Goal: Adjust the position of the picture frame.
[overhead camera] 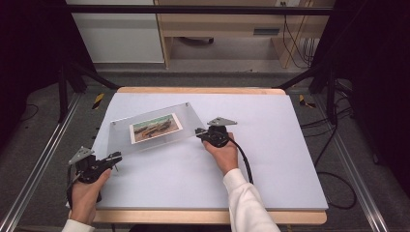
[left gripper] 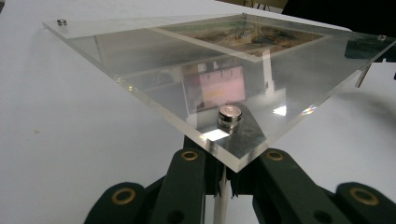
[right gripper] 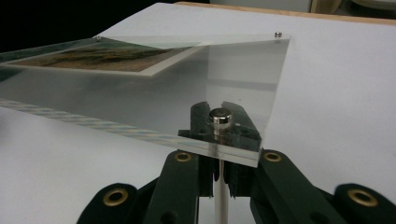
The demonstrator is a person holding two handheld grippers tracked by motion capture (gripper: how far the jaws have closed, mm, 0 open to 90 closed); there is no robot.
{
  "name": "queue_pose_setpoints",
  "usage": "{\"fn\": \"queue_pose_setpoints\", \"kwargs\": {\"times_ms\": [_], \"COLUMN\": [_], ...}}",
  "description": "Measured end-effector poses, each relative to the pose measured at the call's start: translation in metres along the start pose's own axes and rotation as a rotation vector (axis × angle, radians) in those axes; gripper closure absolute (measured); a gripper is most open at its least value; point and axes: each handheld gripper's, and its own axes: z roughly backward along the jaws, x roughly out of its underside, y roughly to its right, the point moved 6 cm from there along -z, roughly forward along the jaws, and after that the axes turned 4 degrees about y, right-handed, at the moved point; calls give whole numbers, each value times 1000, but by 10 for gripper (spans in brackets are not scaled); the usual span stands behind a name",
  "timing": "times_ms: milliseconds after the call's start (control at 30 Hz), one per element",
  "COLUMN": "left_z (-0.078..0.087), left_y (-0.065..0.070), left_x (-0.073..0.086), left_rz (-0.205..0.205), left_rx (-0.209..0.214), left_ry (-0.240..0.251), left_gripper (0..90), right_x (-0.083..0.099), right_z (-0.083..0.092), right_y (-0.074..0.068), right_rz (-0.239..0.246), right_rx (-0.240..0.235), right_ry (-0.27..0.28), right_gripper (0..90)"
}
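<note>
A clear acrylic photo frame (overhead camera: pixel 191 121) with a landscape photo (overhead camera: pixel 155 127) inside is held between both grippers over the white sheet. My left gripper (overhead camera: pixel 116 157) is shut on the thin post under the frame's near left corner. In the left gripper view the jaws (left gripper: pixel 223 186) pinch that post below a round metal cap (left gripper: pixel 229 113). My right gripper (overhead camera: pixel 198 131) is shut on the post under the frame's right corner. Its jaws (right gripper: pixel 220 182) clamp the post below another metal cap (right gripper: pixel 220 115). Small metal caps mark the far corners (right gripper: pixel 278 34).
The white sheet (overhead camera: pixel 270 159) covers a wooden table (overhead camera: pixel 203 216). Metal rails (overhead camera: pixel 34 179) run along both sides of the table. Cables (overhead camera: pixel 333 159) lie on the floor at the right. Wooden furniture (overhead camera: pixel 232 29) stands behind the table.
</note>
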Motion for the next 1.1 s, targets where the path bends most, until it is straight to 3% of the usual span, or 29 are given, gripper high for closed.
{"fn": "queue_pose_setpoints", "kwargs": {"times_ms": [200,267,400,467,867,1100], "left_z": [0,0,4,5,16,15], "left_y": [-2,-1,1,3,21,36], "left_x": [-1,-2,-7,-9,-23,-30], "left_rz": [1,-1,-60,-70,-69,-82], "left_rx": [-19,-18,-46,-50,8,31], "left_ry": [9,18,36,45,119,115], "left_gripper": [782,818,838,839,833,830], "right_x": [0,-1,-3,-6,-21,-23], "right_z": [0,0,1,3,30,48], "right_y": [0,-1,-3,-4,-9,-6], "right_rz": [-3,-8,-11,-2,20,25], "right_rx": [4,3,13,16,45,60], "right_ry": [-13,-11,7,20,62,65], "right_gripper": [836,837,840,843,848,846]}}
